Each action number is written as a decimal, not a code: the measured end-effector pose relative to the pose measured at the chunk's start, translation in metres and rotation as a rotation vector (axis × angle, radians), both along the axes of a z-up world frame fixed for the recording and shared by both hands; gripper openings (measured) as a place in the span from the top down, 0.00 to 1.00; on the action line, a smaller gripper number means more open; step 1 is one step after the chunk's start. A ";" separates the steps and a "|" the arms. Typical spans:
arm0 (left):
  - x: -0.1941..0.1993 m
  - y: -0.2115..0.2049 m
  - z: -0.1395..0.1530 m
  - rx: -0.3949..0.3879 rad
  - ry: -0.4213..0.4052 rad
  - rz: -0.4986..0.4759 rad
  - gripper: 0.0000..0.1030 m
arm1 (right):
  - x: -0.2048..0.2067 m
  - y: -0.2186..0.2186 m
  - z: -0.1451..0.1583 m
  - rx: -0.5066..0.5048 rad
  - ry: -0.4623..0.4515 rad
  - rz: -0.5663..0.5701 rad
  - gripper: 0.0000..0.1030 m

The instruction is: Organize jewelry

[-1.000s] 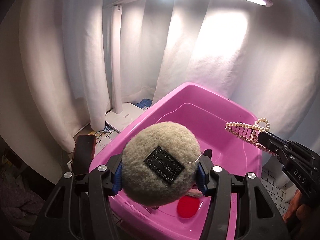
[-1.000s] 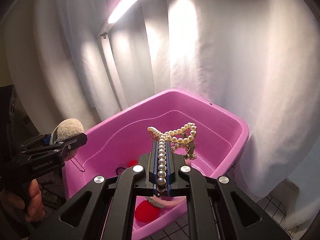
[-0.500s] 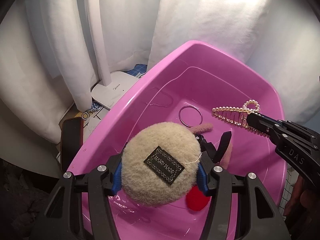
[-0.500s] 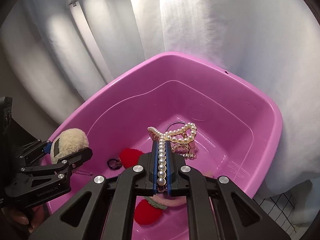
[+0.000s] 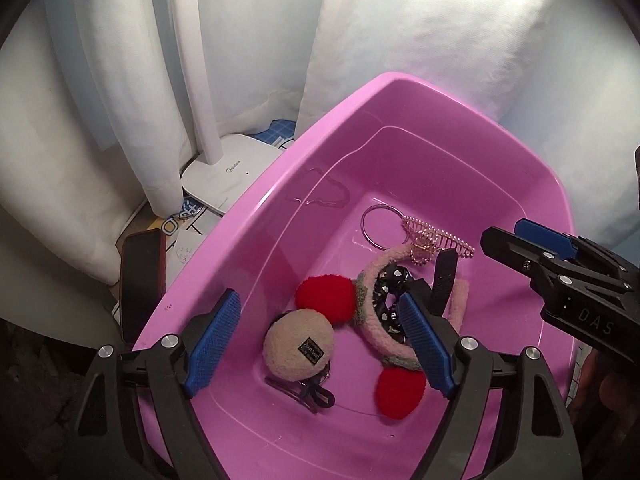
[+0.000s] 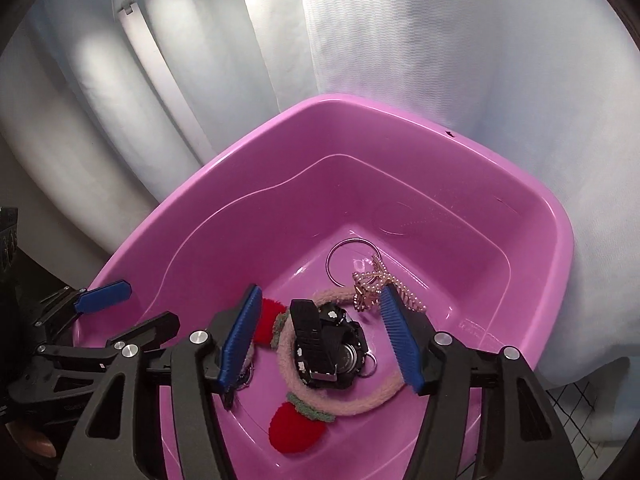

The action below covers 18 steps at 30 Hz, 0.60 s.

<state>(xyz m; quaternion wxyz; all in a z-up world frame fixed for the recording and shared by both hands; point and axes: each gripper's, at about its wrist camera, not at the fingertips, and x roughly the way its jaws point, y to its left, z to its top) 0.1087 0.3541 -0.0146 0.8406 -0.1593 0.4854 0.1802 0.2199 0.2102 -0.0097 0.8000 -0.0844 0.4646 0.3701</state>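
A pink tub holds the jewelry. My left gripper hangs over its near end with the jaws opening. A beige pompom lies on the tub floor below, clear of both pads. My right gripper is also opening over the tub, and nothing is pressed between its pads. A pearl hair claw rests on the floor beside a silver bangle. Under the right gripper lie a black watch and a pink fuzzy headband with red pompoms.
A white lamp base and a dark phone sit left of the tub. White curtain closes off the back and right. A thin chain lies at the tub's far wall. A hair clip lies by the beige pompom.
Both grippers dipped toward the tub and then opened. The beige pompom dropped from the left gripper to the tub floor. The pearl claw fell from the right gripper beside the bangle.
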 end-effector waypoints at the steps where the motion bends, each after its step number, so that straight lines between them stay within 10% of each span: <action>1: 0.000 -0.001 0.000 0.003 0.003 0.000 0.19 | -0.001 -0.002 0.001 0.001 -0.001 -0.002 0.43; 18: -0.009 -0.008 0.007 0.022 0.018 0.020 0.08 | -0.023 -0.019 0.006 0.005 -0.019 -0.002 0.42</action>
